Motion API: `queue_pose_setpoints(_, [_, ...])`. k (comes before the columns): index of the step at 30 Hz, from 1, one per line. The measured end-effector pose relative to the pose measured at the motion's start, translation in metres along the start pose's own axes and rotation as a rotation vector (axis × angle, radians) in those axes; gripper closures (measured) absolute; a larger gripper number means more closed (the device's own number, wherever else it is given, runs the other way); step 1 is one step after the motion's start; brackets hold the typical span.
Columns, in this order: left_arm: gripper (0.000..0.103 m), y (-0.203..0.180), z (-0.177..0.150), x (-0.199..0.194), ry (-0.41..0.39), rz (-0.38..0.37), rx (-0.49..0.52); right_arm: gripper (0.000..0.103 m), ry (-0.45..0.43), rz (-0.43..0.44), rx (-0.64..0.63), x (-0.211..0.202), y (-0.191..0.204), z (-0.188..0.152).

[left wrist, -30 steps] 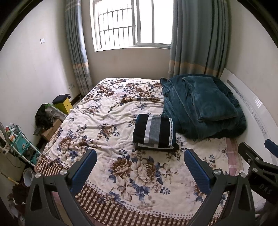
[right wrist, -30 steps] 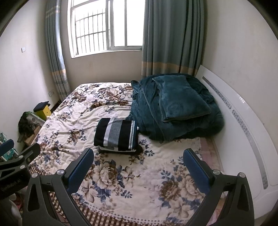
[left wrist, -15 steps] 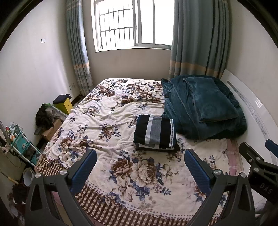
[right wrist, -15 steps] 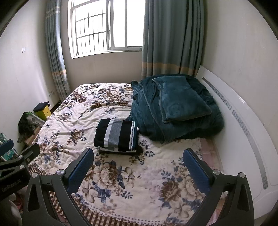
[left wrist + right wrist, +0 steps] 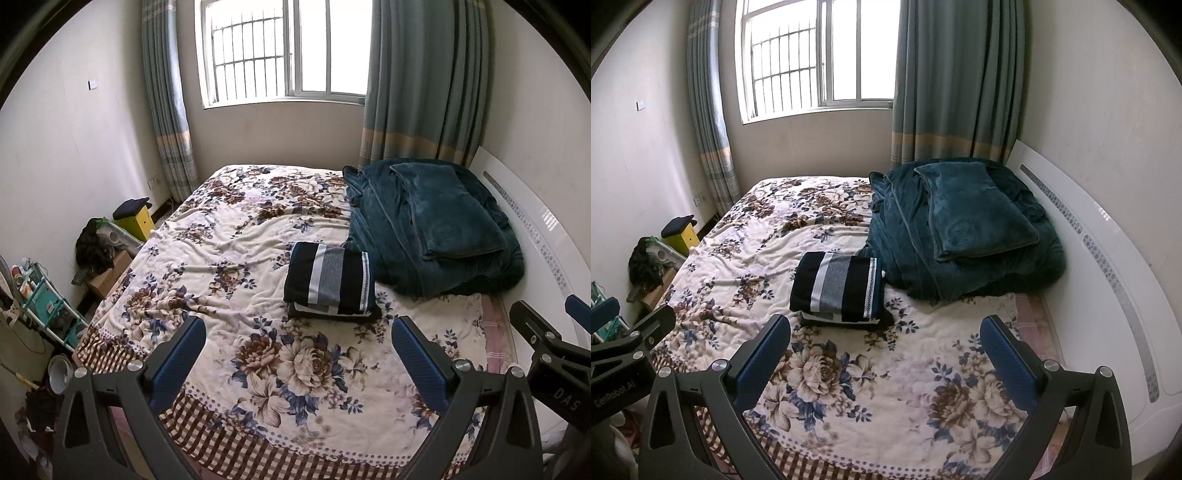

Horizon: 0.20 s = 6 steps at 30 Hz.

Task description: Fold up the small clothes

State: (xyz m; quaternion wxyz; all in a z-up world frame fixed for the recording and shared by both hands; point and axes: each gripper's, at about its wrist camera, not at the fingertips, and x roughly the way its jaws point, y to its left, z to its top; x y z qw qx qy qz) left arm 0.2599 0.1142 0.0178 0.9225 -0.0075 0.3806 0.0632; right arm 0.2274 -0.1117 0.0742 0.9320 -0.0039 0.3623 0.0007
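Since the striped garment (image 5: 330,282) sits folded flat on the bed (image 5: 229,236), I hold off. Left gripper (image 5: 297,350) and right gripper (image 5: 884,349) both spread wide, empty, clear of it.

Striped garment (image 5: 330,283) (image 5: 837,290): black, white, grey bands; folded into neat rectangle, lying flat on smaller folded dark piece, mid-bed.

Counts on and around the bed

One folded striped garment (image 5: 330,278), one teal blanket (image 5: 432,229), one floral bedspread (image 5: 229,258), two curtains (image 5: 424,81), one window (image 5: 284,51).
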Motion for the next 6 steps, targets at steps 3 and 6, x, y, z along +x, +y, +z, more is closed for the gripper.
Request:
queue_pose_setpoints(3, [0.000, 0.0002, -0.0012, -0.0017, -0.007, 0.004, 0.001, 0.000, -0.001, 0.000, -0.001, -0.0003, 0.0000, -0.0004])
queue_pose_setpoints(6, [0.000, -0.0027, -0.0052, -0.0045, -0.014, 0.011, -0.006, 0.000, 0.001, 0.002, -0.002, 0.0008, -0.0003, 0.0002])
